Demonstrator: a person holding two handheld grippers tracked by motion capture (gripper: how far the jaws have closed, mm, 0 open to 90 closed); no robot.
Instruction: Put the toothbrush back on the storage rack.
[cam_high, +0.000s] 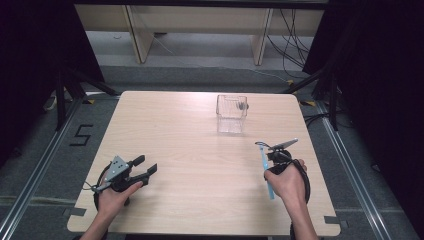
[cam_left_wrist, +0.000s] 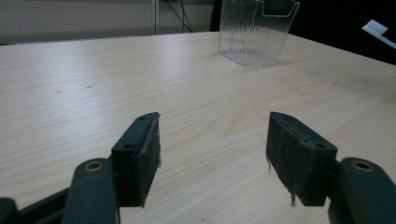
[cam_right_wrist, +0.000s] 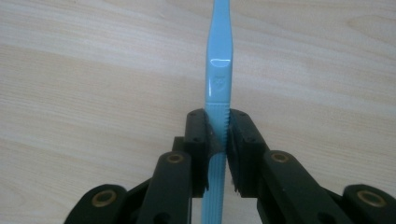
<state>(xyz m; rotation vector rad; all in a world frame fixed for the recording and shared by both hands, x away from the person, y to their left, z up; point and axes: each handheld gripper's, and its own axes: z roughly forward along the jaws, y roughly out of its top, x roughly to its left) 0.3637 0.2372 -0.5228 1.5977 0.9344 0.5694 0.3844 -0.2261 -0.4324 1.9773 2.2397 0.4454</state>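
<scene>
A light blue toothbrush (cam_right_wrist: 218, 70) is clamped by its ribbed handle between the pads of my right gripper (cam_right_wrist: 217, 119), which is shut on it just above the tabletop. In the high view the toothbrush (cam_high: 264, 167) runs lengthwise beside the right hand, near the table's right side, with my right gripper (cam_high: 268, 160) on it. My left gripper (cam_high: 146, 164) rests at the front left of the table. Its jaws stand wide open with nothing between them, as the left gripper view shows (cam_left_wrist: 212, 135). A clear ribbed plastic holder (cam_high: 231, 114) stands upright at the back of the table.
The light wooden table (cam_high: 190, 145) is bare between the two hands and the clear holder (cam_left_wrist: 254, 32). Dark curtains and stands flank the table. Desk legs and cables lie on the floor beyond its far edge.
</scene>
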